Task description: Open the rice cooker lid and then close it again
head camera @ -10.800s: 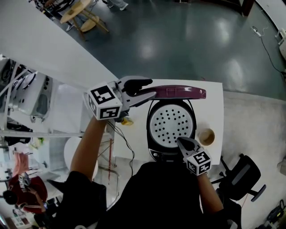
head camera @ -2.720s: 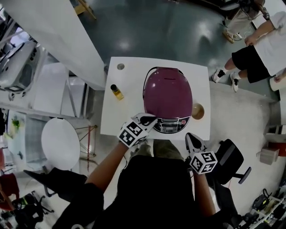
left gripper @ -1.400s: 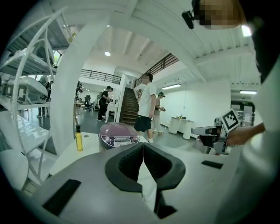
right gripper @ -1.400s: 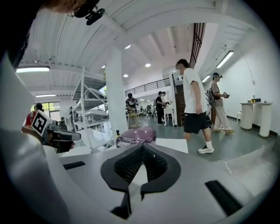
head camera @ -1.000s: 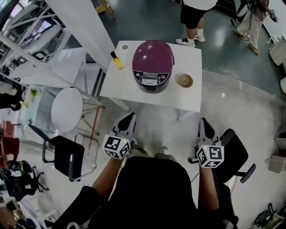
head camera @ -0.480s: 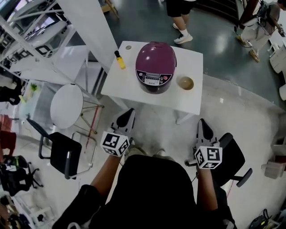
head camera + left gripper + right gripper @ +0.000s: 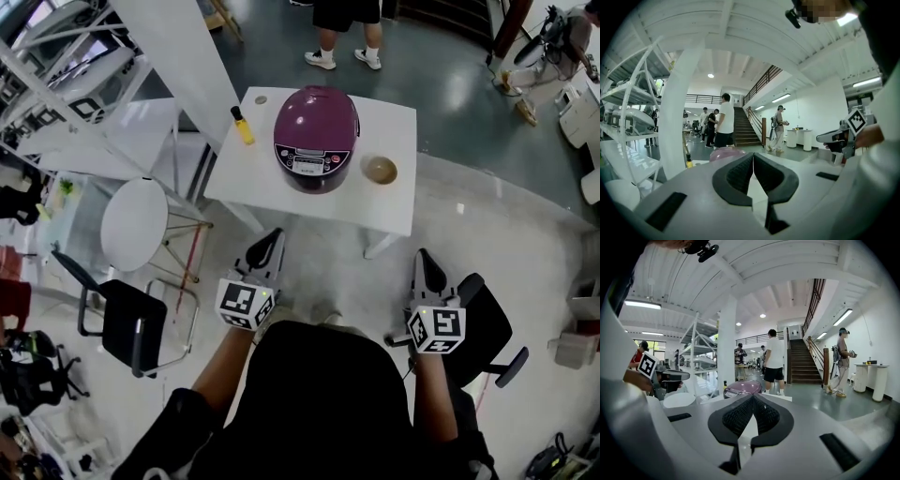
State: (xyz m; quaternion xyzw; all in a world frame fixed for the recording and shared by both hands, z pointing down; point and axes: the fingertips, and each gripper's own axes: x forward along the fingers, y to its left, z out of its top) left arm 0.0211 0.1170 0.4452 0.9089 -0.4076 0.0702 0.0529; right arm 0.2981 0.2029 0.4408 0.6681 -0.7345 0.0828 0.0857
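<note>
The purple rice cooker (image 7: 316, 136) stands on the white table (image 7: 262, 178) with its lid down. It also shows far off in the left gripper view as a purple dome (image 7: 725, 153) and in the right gripper view as the purple cooker (image 7: 743, 387). My left gripper (image 7: 274, 236) hangs shut over the floor, well short of the table's near edge. My right gripper (image 7: 425, 256) is shut too, beside it, level with the left one. Neither holds anything. In the gripper views the left gripper (image 7: 753, 156) and right gripper (image 7: 753, 398) have their pads together.
A small bowl (image 7: 379, 170) sits right of the cooker and a yellow bottle (image 7: 242, 124) left of it. A round white stool (image 7: 134, 225) and black chair (image 7: 127, 319) stand at my left, another black chair (image 7: 492, 328) at my right. A person (image 7: 342, 33) stands beyond the table.
Over the longer span the cooker's lid went from raised to down and I stepped back from the table. In the last second both grippers stayed put; the person beyond the table walked left.
</note>
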